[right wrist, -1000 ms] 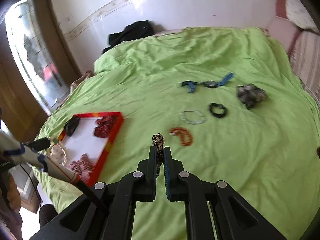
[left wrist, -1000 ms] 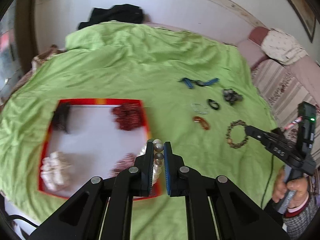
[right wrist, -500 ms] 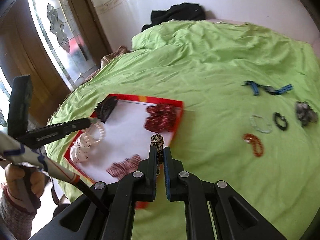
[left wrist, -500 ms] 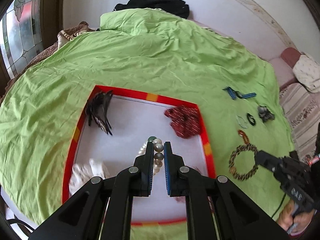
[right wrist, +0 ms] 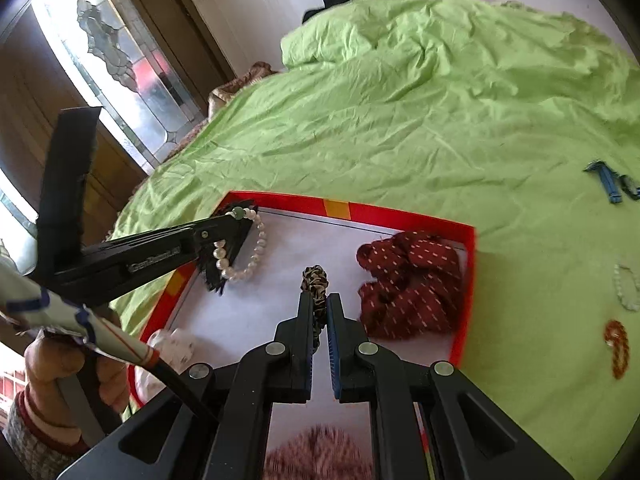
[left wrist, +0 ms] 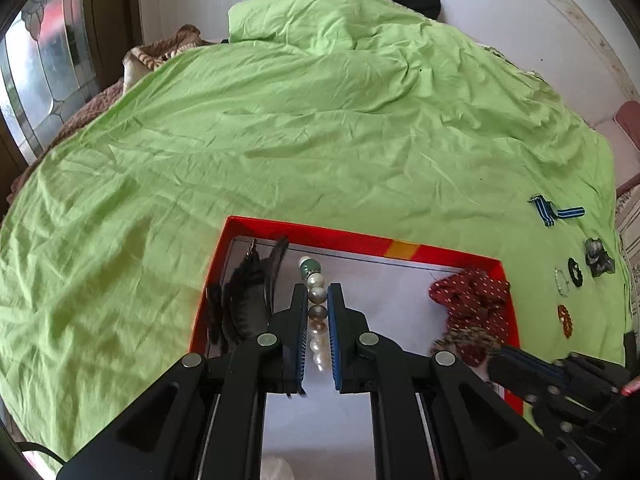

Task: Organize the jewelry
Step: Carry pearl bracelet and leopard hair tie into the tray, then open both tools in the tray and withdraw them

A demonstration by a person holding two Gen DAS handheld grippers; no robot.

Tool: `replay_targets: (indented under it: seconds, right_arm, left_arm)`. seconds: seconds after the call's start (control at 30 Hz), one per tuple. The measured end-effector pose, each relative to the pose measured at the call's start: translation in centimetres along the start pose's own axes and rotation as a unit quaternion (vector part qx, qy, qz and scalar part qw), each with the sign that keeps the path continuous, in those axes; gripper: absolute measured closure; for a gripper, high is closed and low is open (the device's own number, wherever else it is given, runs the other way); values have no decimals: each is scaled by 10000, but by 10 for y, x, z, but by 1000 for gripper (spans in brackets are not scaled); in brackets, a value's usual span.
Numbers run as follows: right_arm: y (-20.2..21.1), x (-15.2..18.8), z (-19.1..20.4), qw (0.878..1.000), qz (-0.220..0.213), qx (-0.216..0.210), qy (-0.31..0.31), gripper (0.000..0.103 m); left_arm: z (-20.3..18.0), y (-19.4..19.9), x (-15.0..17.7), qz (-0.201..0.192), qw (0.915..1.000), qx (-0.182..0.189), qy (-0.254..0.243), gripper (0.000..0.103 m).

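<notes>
Pearl bracelet (left wrist: 317, 312) clamped in left gripper (left wrist: 318, 298), hanging over red-rimmed tray (right wrist: 400, 213) near black feather piece (left wrist: 244, 300). Leopard-print scrunchie (right wrist: 315, 286) pinched in right gripper (right wrist: 318, 300), over tray middle, not yet set down. Already in tray: red dotted scrunchie (right wrist: 408, 284), white item (right wrist: 172, 344) at near corner, blurry reddish piece at near edge. Left on green bedspread (left wrist: 320, 140): blue strap (left wrist: 556, 210), grey lump (left wrist: 598, 258), black ring (left wrist: 575, 272), clear bracelet (right wrist: 626, 286), orange bracelet (right wrist: 618, 346). Roughly halfway, five loose after both drops.
</notes>
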State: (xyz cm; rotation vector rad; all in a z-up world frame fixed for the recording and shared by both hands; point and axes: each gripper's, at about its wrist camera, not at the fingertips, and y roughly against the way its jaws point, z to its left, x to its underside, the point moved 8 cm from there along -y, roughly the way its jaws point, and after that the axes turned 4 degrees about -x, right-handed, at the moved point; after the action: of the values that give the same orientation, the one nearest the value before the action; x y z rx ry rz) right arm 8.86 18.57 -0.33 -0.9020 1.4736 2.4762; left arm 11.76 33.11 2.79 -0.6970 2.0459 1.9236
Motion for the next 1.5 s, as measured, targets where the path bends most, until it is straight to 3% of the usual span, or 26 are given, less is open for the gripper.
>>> replay_targets:
  seconds: [0.3,0.37,0.43,0.57,0.77,1.07,1.3,1.5]
  right_arm:
    - [-37,-9,-10,9994,142,309,111,92]
    - [-34,-10,-10,9990,88,395,195,70]
    - [-29,-11,-10,9986,-6,459,256,60]
    - [-16,-8,-6,9974,-105,559,436,60]
    - [19,1,-8,9970,-315,576,417,60]
    - [97,28,-48,9942,-726,786,106,60]
    - [153,69,-105,9891,-853,1149,-355,59]
    - [195,111,-152,9822,-933,1433,-780,59]
  left_arm:
    - [4,-10,-3,25,9998,140,102,91]
    - [7,-9,-4,22,9997,150,168,76]
    - [9,-4,-3,-34,9995,205,251,61]
    - [8,8,-1,-101,9992,256,275,57]
    - [7,44,10,-335,9993,-42,140,57]
    - [-7,108,47,-635,9975,-61,311,53]
    - [-60,142,82,-824,9965,-110,-82,51]
    - [-124,161,111,-819,9954,108,-479,47]
